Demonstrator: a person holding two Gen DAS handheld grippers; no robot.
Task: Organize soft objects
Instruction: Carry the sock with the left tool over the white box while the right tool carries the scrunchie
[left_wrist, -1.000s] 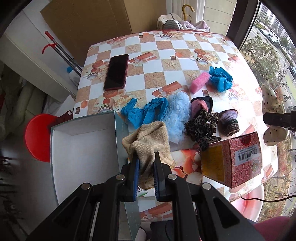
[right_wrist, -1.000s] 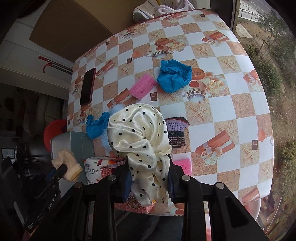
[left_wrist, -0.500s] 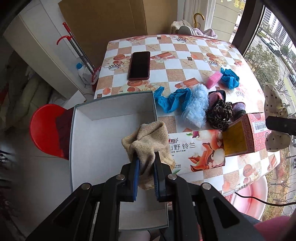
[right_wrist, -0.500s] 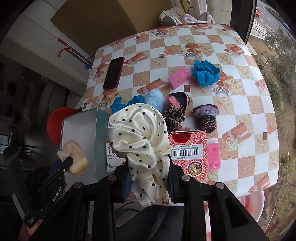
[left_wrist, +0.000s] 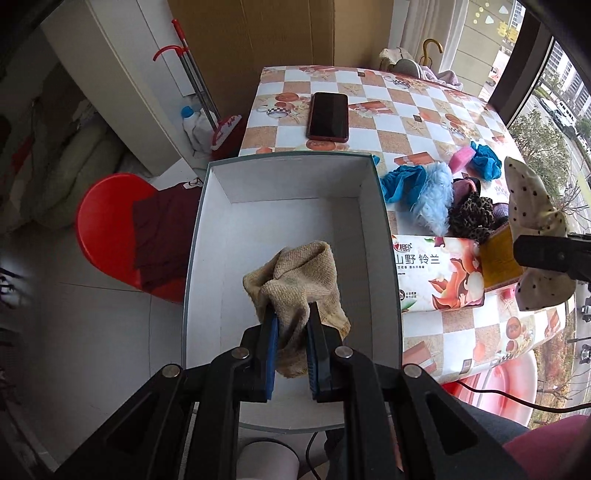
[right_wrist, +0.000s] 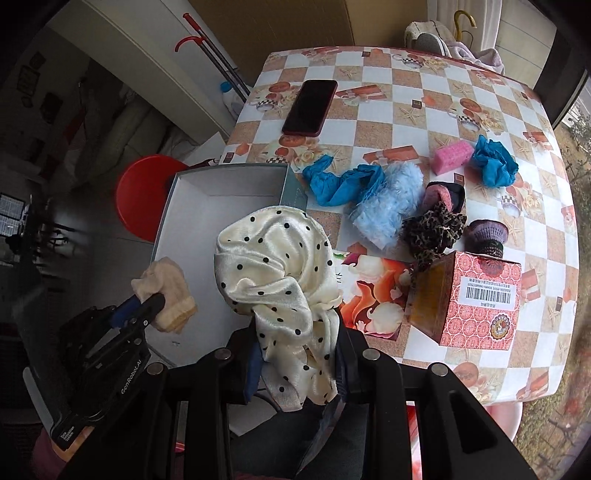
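I'm holding the beige sock (left_wrist: 295, 280) over the box (left_wrist: 207, 236), left jaws pinching its bunched middle. Right jaws are pinching the dotted scarf (right_wrist: 277, 280) near the box; it's probably slippery, so I'm gripping deep folds.

Left hand-held gripper (left_wrist: 291, 325) pointed steeply down, jaws clamped; right hand-held gripper (right_wrist: 295, 354) same, clamped too
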